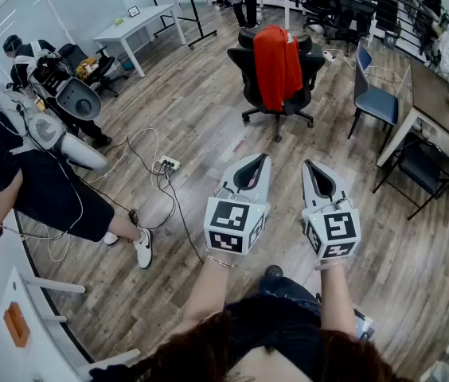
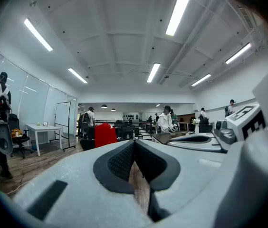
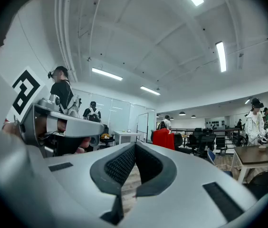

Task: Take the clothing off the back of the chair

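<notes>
Ahead of us, well across the floor, the red clothing (image 1: 277, 66) hangs over the back of a black swivel chair (image 1: 246, 74). It is smooth, soft fabric, falling in a long panel down to the seat, with the chair's dark backrest and armrests showing on either side and a star base below.

We hold the left tool (image 1: 262, 159) and the right tool (image 1: 308, 164) side by side and level. Their shells are pale grey and matte, each ending in a cube with black-and-white square markers. In the left gripper view the left tool (image 2: 135, 141) is clenched, its black cross-hatched pads meeting in a seam with nothing between them. The right tool (image 3: 135, 145) is clenched the same way, empty.

We stand on a floor (image 1: 208, 118) of grey-brown wood-look planks, where cables run to a white power strip (image 1: 169, 164). A white tabletop (image 1: 141, 22) stands at the far left, and a long dark tabletop (image 1: 439, 102) with a blue chair (image 1: 376, 102) runs along the right. The ceiling is white with strip lights.

Both tools are far from the clothing, which sits left of the seam for the left tool (image 2: 105, 134) and right of it for the right tool (image 3: 162, 138).
</notes>
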Tool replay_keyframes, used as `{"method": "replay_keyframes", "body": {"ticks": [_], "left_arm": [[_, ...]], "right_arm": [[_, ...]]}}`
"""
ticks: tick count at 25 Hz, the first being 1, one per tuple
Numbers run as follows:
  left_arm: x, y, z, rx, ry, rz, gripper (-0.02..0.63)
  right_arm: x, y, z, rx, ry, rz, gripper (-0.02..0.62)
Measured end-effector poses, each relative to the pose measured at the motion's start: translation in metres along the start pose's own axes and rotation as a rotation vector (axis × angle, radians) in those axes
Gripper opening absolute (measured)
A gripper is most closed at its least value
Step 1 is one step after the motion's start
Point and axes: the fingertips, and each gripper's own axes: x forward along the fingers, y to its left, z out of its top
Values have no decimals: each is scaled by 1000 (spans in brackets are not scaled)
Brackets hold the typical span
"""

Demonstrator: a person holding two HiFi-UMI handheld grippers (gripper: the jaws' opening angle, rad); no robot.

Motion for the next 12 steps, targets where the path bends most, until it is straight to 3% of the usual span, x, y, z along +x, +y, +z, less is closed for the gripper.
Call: {"method": "replay_keyframes", "body": {"ticks": [12], "left_arm": [[62,1,4,-17,4,6,14]], "right_arm": [[34,-49,3,3,-40,19,-11]]}}
